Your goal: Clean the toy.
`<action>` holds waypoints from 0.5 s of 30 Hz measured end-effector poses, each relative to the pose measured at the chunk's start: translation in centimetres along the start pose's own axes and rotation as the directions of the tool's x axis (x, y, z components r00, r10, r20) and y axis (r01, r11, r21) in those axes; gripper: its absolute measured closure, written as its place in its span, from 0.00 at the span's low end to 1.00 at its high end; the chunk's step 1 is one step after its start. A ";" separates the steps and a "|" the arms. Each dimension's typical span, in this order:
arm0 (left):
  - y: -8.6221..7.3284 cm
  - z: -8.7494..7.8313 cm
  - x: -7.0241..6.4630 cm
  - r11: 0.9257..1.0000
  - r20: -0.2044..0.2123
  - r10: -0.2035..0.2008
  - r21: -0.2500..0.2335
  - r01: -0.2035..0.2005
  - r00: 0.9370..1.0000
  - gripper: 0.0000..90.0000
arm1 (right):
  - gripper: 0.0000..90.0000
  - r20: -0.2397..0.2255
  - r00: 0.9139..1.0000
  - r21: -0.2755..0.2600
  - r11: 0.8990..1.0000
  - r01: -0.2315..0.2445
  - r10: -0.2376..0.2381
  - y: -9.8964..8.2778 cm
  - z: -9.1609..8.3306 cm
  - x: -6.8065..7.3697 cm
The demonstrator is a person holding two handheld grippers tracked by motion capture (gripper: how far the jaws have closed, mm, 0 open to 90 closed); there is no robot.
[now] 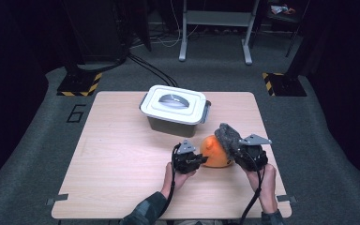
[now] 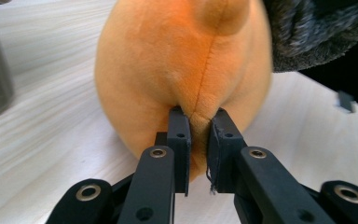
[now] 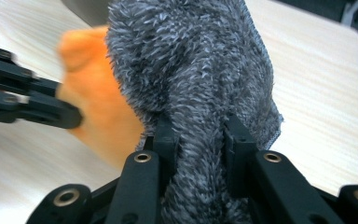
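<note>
Left gripper (image 2: 198, 128) pinching the orange plush toy (image 2: 182, 60) at its seam; right gripper (image 3: 200, 135) clamping the grey fuzzy cloth (image 3: 191, 60).

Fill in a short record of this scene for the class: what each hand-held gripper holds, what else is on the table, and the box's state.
left hand-held gripper: shut on a pinch of the orange plush toy
right hand-held gripper: shut on the grey fuzzy cloth
cloth position: draped against the toy's right side
box: behind the toy, white lid on
table: light wood
</note>
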State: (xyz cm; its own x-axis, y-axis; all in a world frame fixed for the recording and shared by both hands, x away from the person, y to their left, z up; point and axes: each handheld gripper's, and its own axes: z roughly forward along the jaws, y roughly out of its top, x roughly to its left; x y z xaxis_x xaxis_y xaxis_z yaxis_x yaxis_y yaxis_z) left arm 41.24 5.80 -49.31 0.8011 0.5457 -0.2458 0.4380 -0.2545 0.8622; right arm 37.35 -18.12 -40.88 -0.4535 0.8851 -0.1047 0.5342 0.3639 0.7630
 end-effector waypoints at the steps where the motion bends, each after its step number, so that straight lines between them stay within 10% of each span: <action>1: 0.1 -0.1 -0.1 1.000 0.007 0.004 0.000 -0.004 1.000 0.91 | 0.79 -0.005 1.000 -0.014 1.000 0.007 -0.007 0.2 -0.3 0.3; 15: 0.1 -0.1 0.4 0.999 0.035 -0.044 0.019 0.043 0.998 0.90 | 0.79 -0.015 0.999 0.052 0.998 0.042 -0.041 0.4 2.0 1.8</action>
State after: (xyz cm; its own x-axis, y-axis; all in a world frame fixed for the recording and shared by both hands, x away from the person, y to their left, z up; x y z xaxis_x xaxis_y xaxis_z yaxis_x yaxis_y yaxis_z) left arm 41.54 6.04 -49.27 0.7950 0.5279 -0.2988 0.4799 -0.2459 0.8422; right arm 38.16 -15.77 -42.05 -0.4857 0.8650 -0.1262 0.5512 0.4151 0.7238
